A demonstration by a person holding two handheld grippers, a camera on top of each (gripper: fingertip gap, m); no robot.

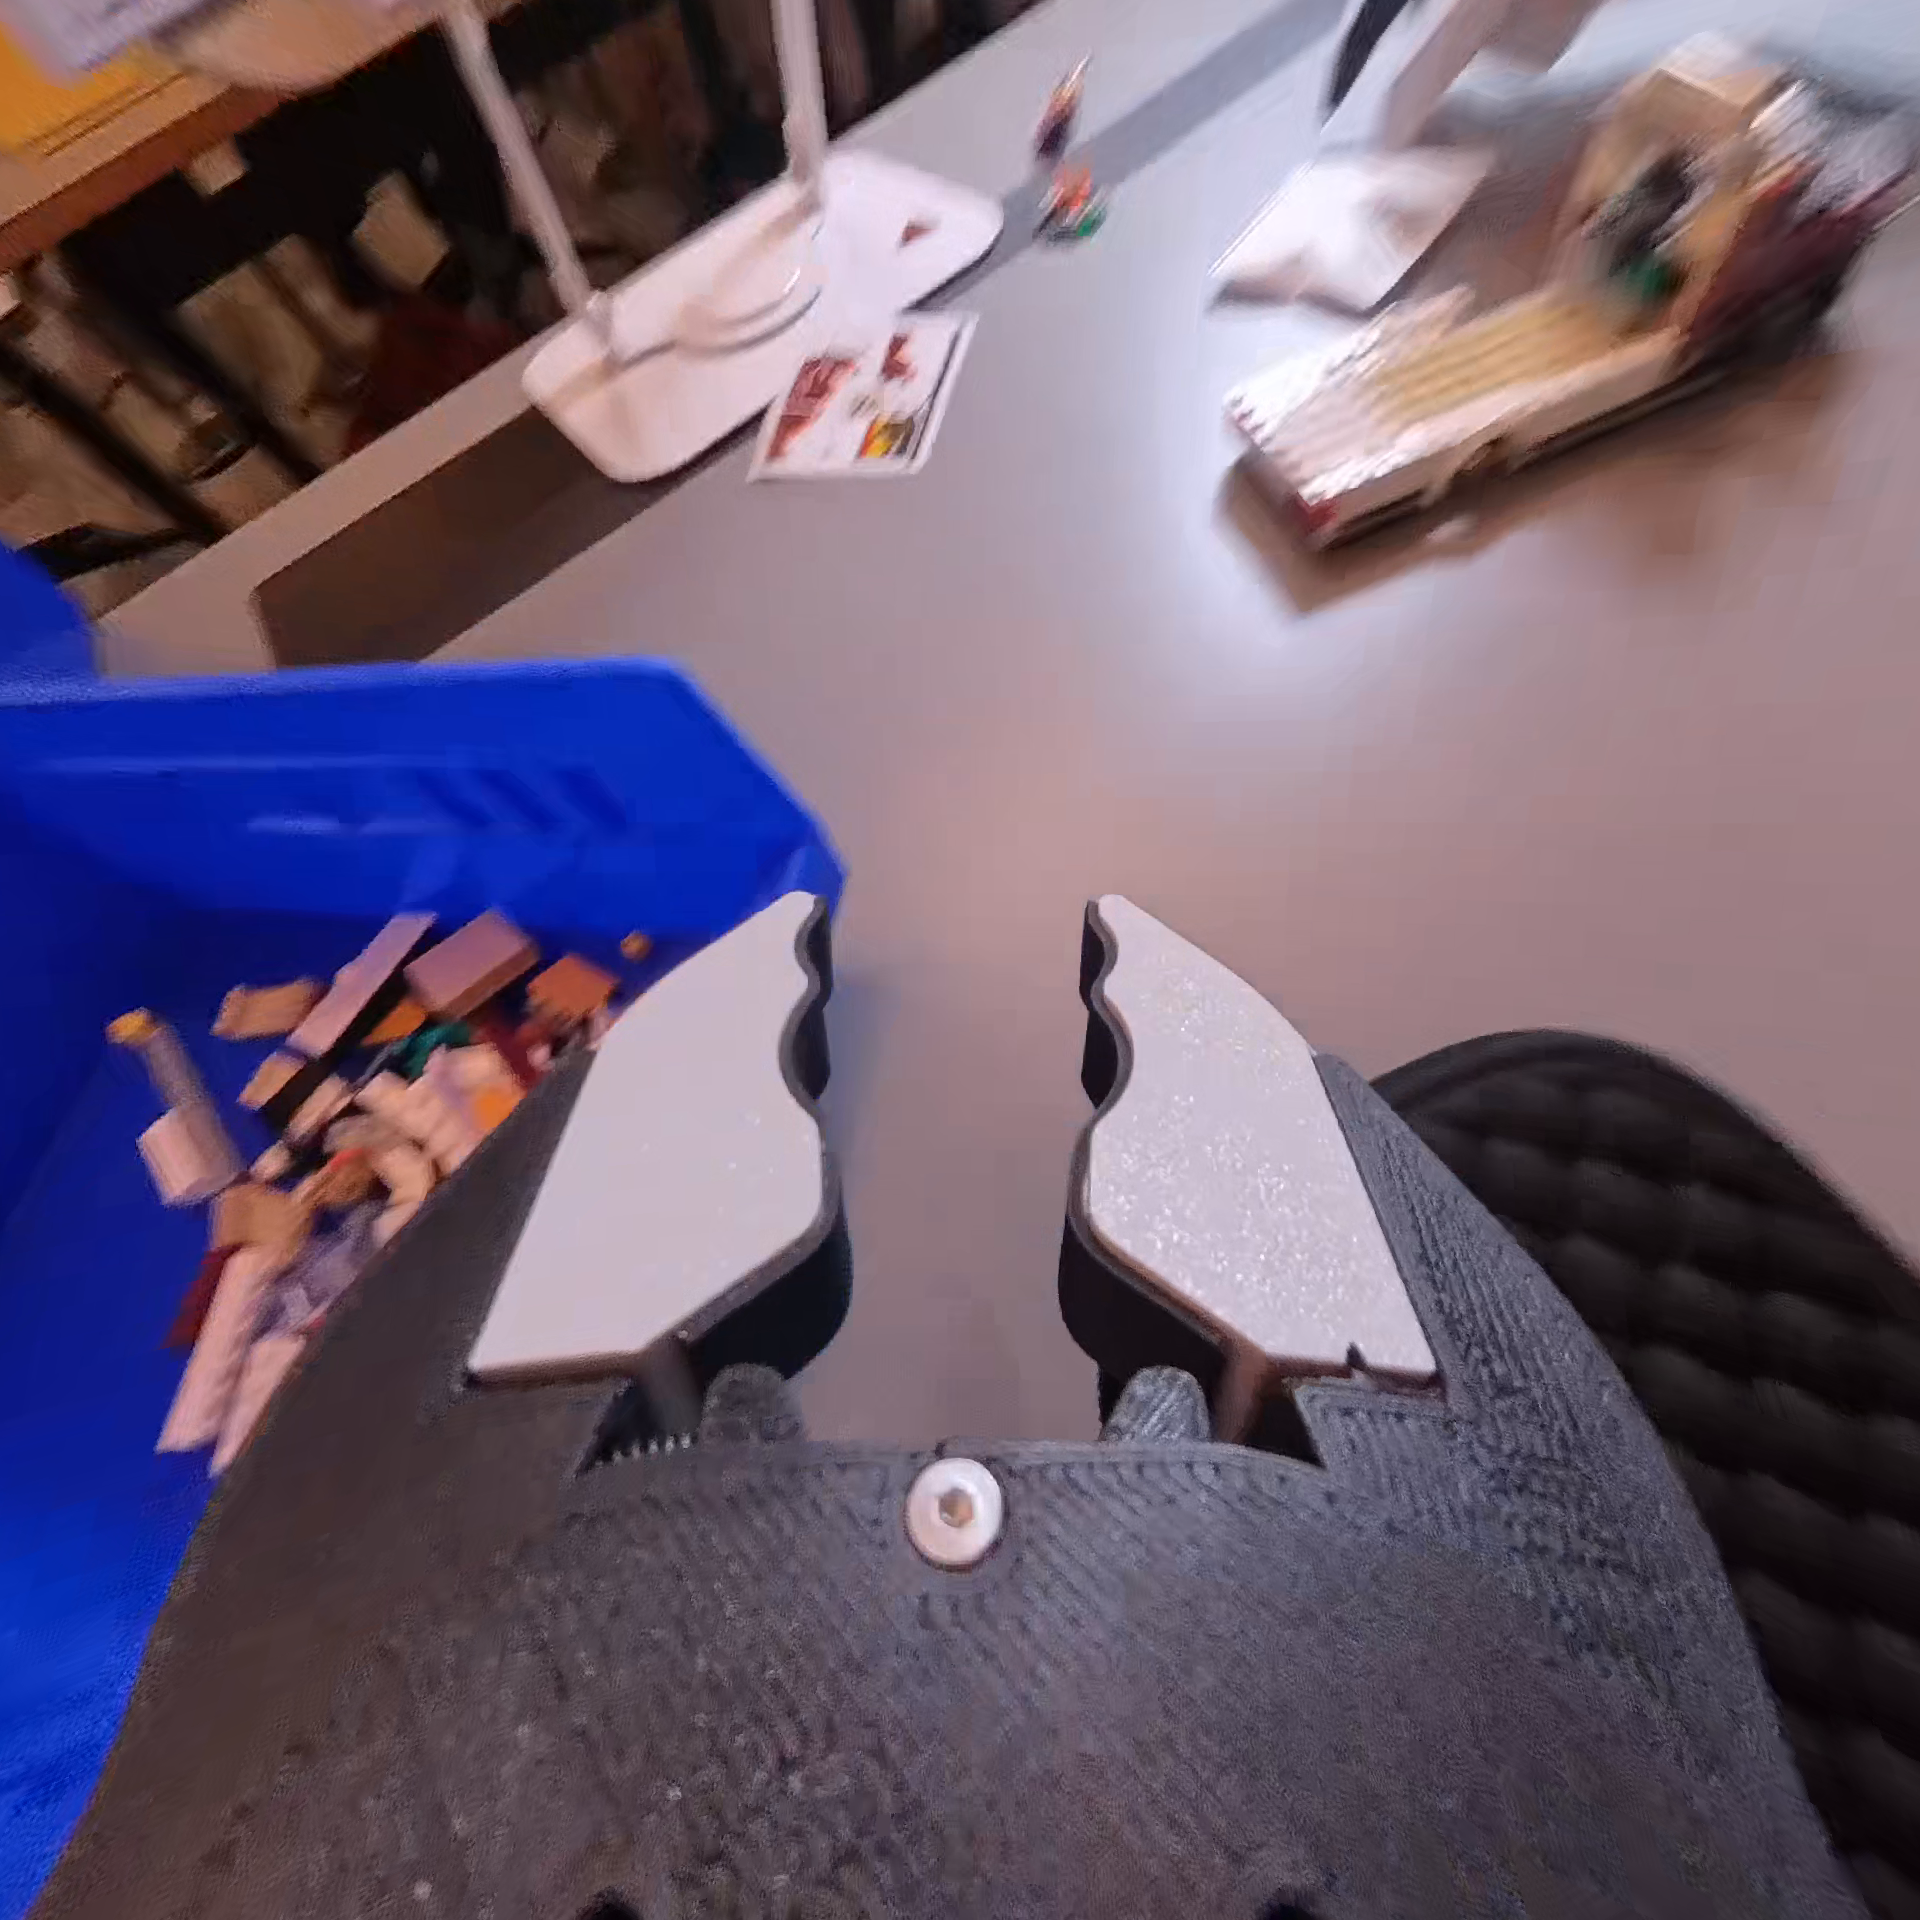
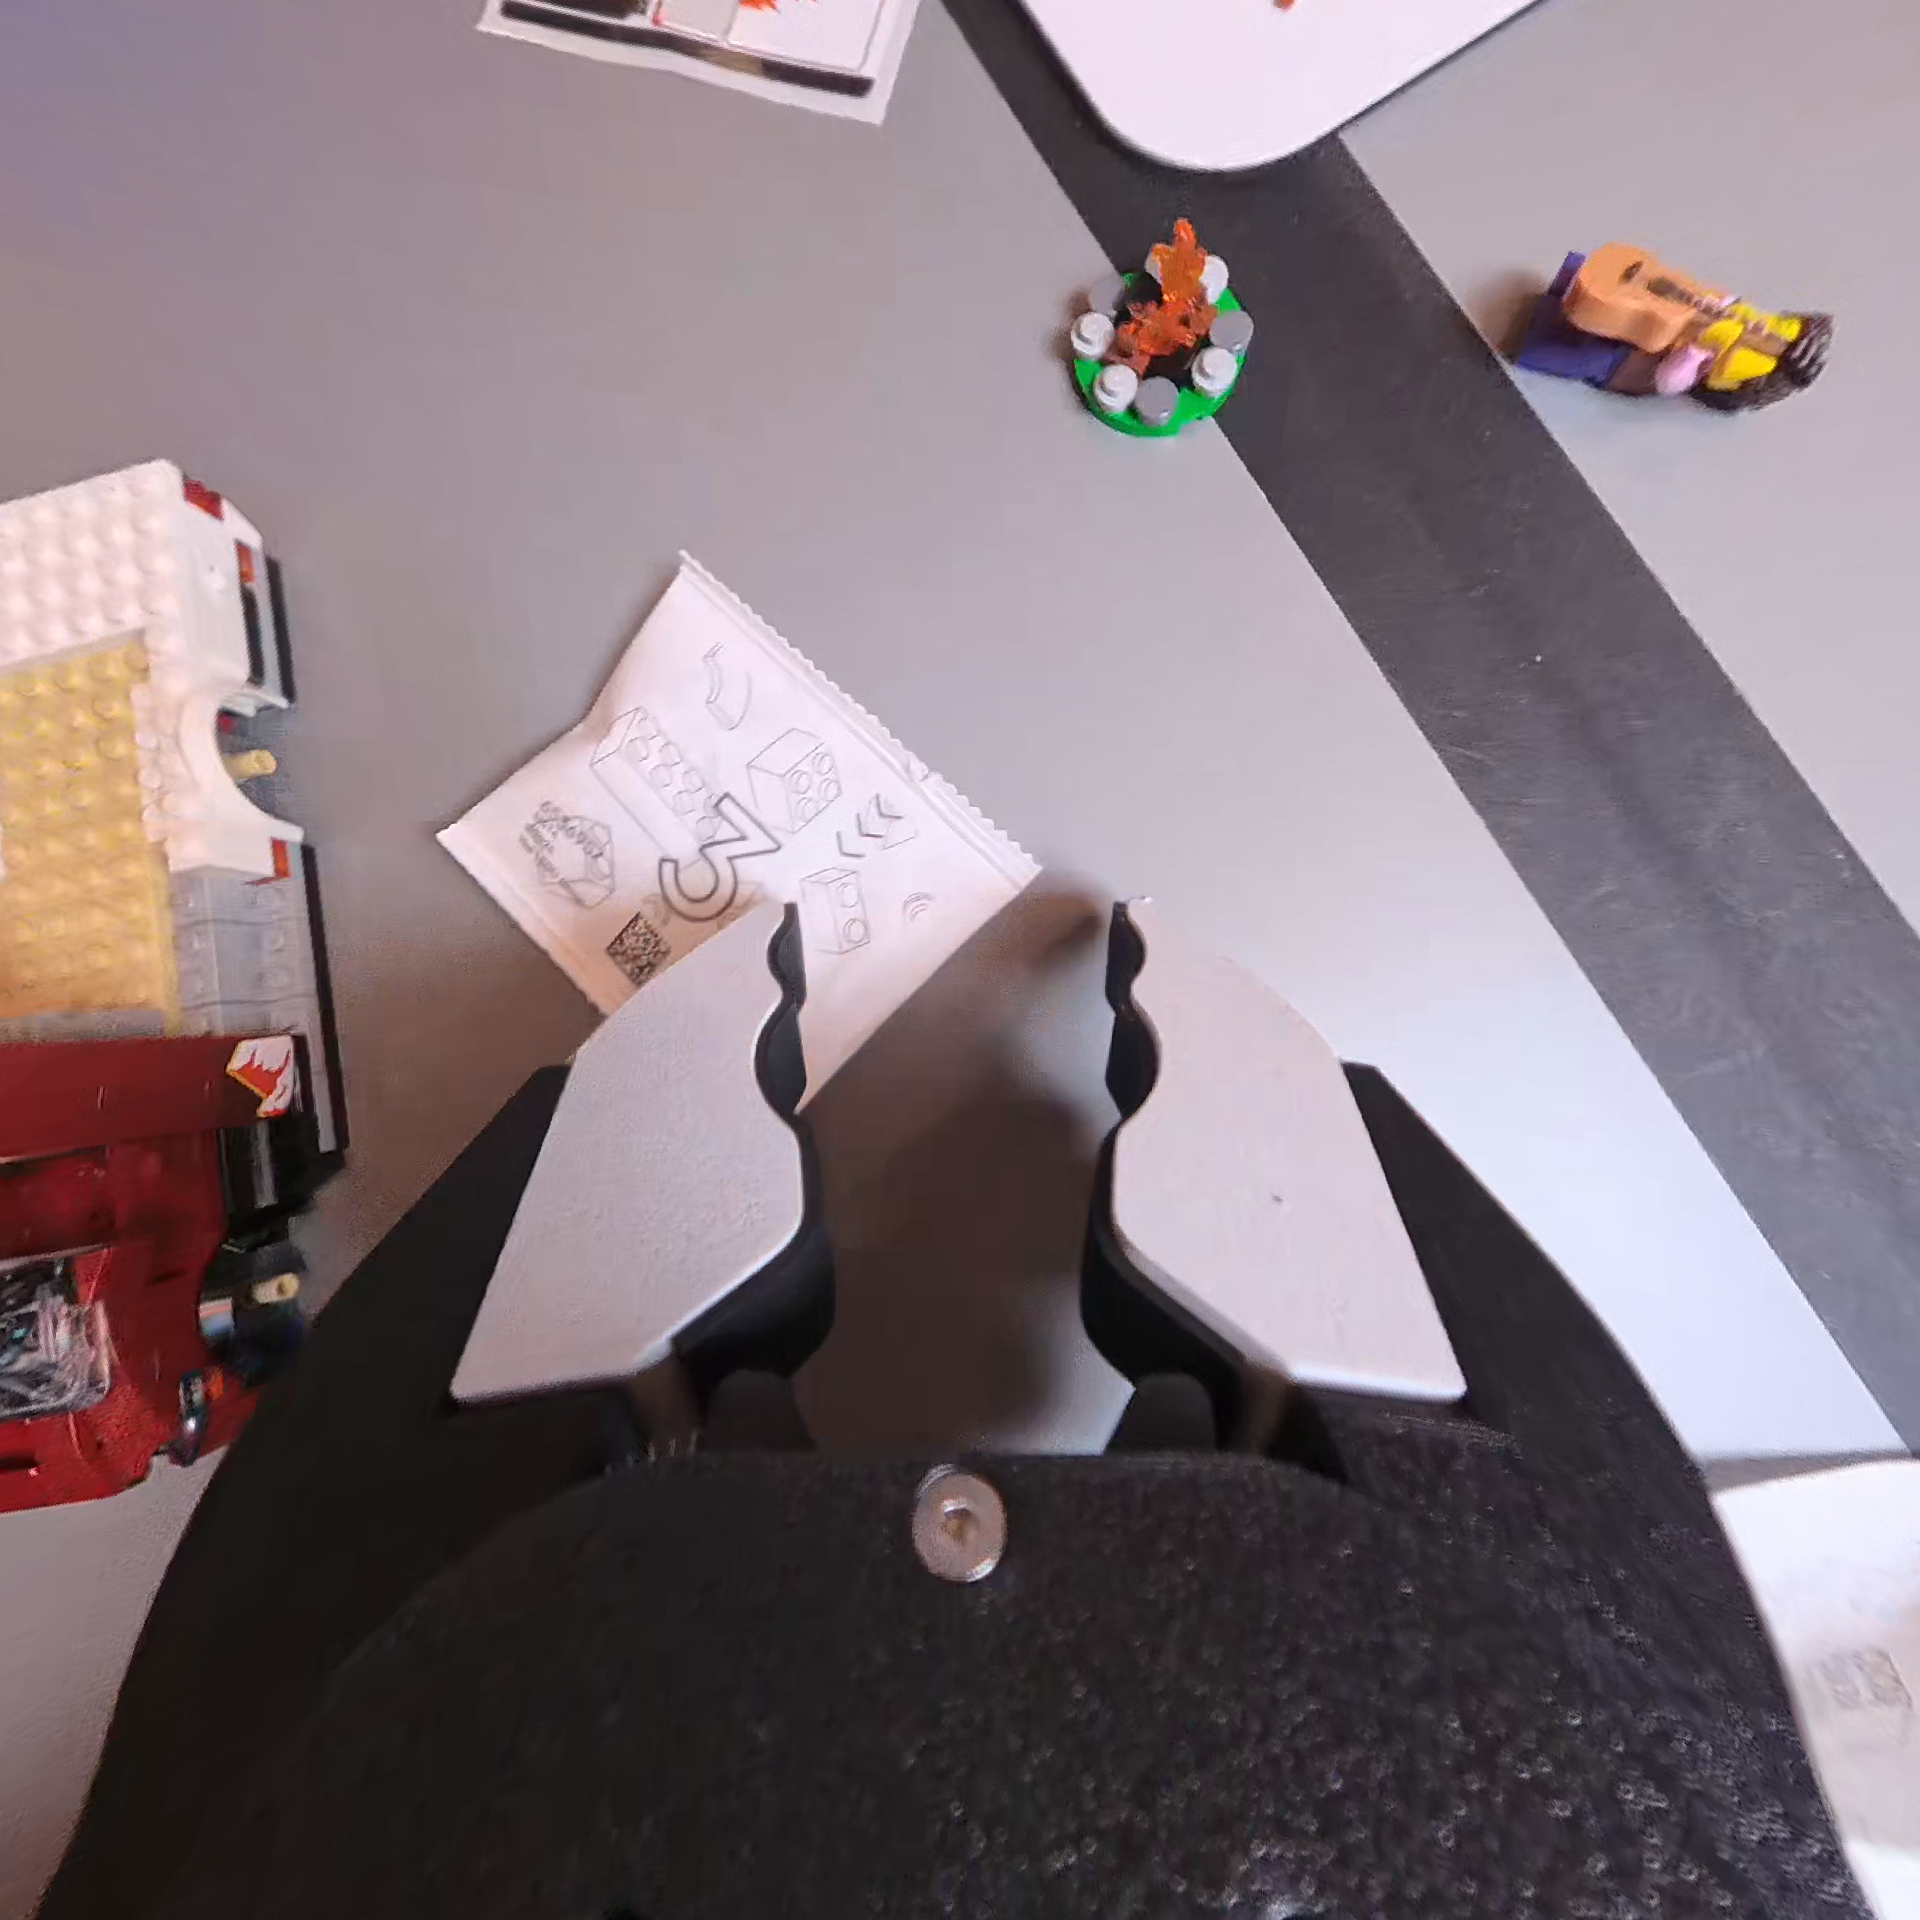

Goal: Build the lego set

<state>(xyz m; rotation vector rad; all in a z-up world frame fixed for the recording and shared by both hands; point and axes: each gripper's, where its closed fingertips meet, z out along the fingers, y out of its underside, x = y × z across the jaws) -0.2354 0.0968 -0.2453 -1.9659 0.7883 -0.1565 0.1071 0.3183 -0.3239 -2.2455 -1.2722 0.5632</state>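
Left gripper [image 1: 956, 925] gapes wide and empty beside the blue bin [image 1: 416, 790]; right gripper [image 2: 954, 920] spreads wide, apparently just above the paper bag [image 2: 727, 790].

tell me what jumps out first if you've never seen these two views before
In the left wrist view, the bright blue bin at the left, with loose lego pieces heaped in it, grabs the eye beside the open left gripper. In the right wrist view, it is the little campfire build on its green round base, up right of centre, and the white paper bag lying flat just ahead of the open right gripper. The half-built red and white vehicle fills the left edge.
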